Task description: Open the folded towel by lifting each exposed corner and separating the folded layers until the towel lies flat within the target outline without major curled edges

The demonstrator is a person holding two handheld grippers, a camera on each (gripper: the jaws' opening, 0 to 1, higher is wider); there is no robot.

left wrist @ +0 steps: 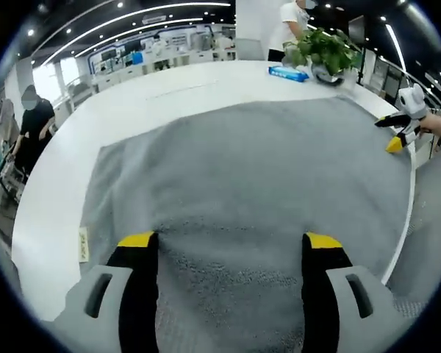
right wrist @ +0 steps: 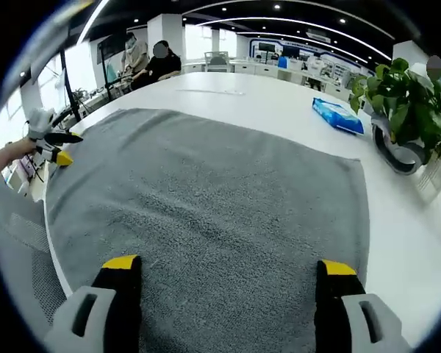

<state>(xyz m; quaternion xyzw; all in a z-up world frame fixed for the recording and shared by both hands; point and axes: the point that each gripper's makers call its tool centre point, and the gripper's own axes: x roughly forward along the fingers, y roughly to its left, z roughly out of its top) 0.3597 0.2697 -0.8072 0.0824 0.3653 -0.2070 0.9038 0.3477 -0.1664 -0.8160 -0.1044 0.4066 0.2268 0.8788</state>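
The grey towel [left wrist: 250, 198] lies spread flat on the white table [left wrist: 59, 191]. The left gripper [left wrist: 231, 240] and the right gripper [right wrist: 231, 266] hang over its near edge, jaws wide apart, holding nothing. A plant [right wrist: 404, 103] stands at the far right.

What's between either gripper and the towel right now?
Nothing visible. The grey towel lies open on the white table, directly under both open grippers. The plant and blue packet sit beyond its far edge.

Both grippers' fingers [left wrist: 137, 240] [right wrist: 122, 262] wide apart
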